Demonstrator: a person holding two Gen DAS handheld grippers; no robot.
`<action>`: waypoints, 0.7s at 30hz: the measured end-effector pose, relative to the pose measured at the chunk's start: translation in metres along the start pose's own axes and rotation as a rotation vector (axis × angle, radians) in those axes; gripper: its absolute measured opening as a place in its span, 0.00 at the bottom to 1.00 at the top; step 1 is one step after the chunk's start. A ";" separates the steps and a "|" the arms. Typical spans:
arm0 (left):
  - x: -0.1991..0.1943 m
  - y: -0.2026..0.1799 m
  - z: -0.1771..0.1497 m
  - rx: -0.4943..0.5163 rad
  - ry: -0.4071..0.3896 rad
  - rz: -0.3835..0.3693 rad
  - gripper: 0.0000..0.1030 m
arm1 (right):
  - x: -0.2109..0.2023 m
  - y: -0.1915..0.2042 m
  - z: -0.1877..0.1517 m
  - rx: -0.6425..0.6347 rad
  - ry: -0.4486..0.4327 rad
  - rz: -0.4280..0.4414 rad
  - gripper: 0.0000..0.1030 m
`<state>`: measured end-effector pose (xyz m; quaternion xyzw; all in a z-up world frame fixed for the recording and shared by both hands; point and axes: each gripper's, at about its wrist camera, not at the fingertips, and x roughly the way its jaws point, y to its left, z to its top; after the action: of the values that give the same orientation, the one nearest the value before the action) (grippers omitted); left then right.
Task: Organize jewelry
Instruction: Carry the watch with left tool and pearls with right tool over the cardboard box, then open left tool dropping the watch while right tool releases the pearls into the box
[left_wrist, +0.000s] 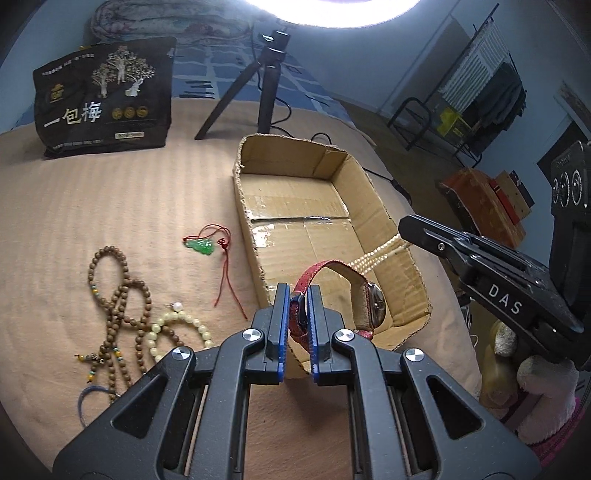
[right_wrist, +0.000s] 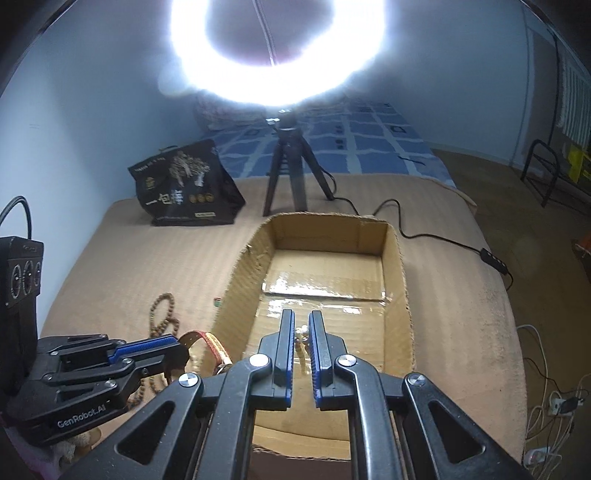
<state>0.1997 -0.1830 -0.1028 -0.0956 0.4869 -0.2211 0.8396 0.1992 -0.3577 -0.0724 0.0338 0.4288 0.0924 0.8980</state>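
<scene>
Only in the left wrist view were the jade pendant, wooden bead strands and pale bead bracelet seen together on the bed. The cardboard box held nothing on its floor. The left gripper was closed on the red-strapped watch between its jaws, over the box's near corner. The right gripper was clamped on a pearl strand above the box.

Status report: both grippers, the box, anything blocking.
Left gripper shut on red-strap watch. Right gripper shut on pearl strand. Both over cardboard box. Box floor unobstructed.
</scene>
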 end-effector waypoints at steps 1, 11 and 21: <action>0.002 0.000 -0.001 0.001 0.002 -0.002 0.07 | 0.001 -0.001 0.000 0.003 0.002 -0.002 0.05; 0.005 -0.004 0.000 0.023 0.002 -0.013 0.29 | 0.000 -0.004 -0.001 0.012 -0.004 -0.024 0.45; 0.000 0.001 -0.005 0.056 -0.004 0.035 0.29 | -0.004 -0.003 -0.002 0.012 -0.015 -0.031 0.54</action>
<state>0.1959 -0.1816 -0.1058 -0.0638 0.4805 -0.2198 0.8466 0.1954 -0.3612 -0.0705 0.0332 0.4231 0.0759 0.9023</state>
